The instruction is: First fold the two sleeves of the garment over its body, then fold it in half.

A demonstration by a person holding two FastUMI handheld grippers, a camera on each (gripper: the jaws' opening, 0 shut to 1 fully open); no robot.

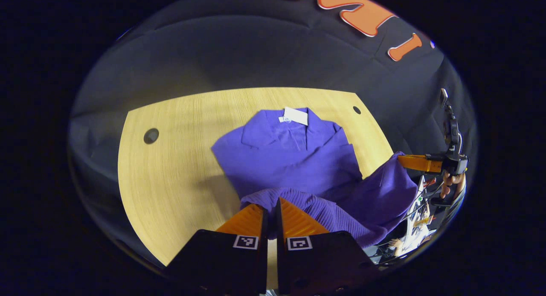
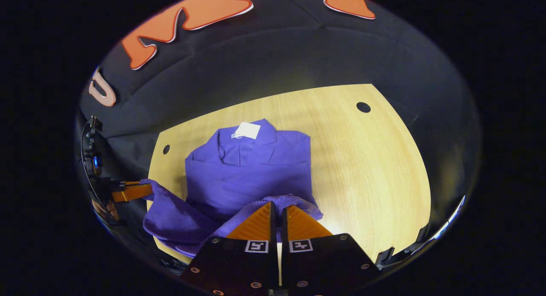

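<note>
**Hem raised at both corners as purple garment nears its final fold**

A purple ribbed-knit garment (image 1: 290, 159) lies on a pale wooden table (image 1: 170, 181), collar and white paper tag (image 1: 296, 115) at the far end, both sleeves apparently already laid across the body. The left gripper (image 1: 270, 215), its orange ridged fingers drawn close together, pinches the ribbed hem at one near corner; the right gripper (image 2: 278, 217) clamps the other corner the same way, a fold of knit showing between its fingers. In the left gripper view the right tool appears off to the side, held by a hand (image 1: 452, 181), with cloth draped from its tip. Holding both corners lifted and apart seems meant to keep the hem taut and level, so the lower half can travel over the upper half without bunching. The slack cloth sagging off the table's near edge suggests the lift is only partly made. By this reading the sleeve folds are done and the halving fold is under way, the hem not yet carried toward the collar
</note>
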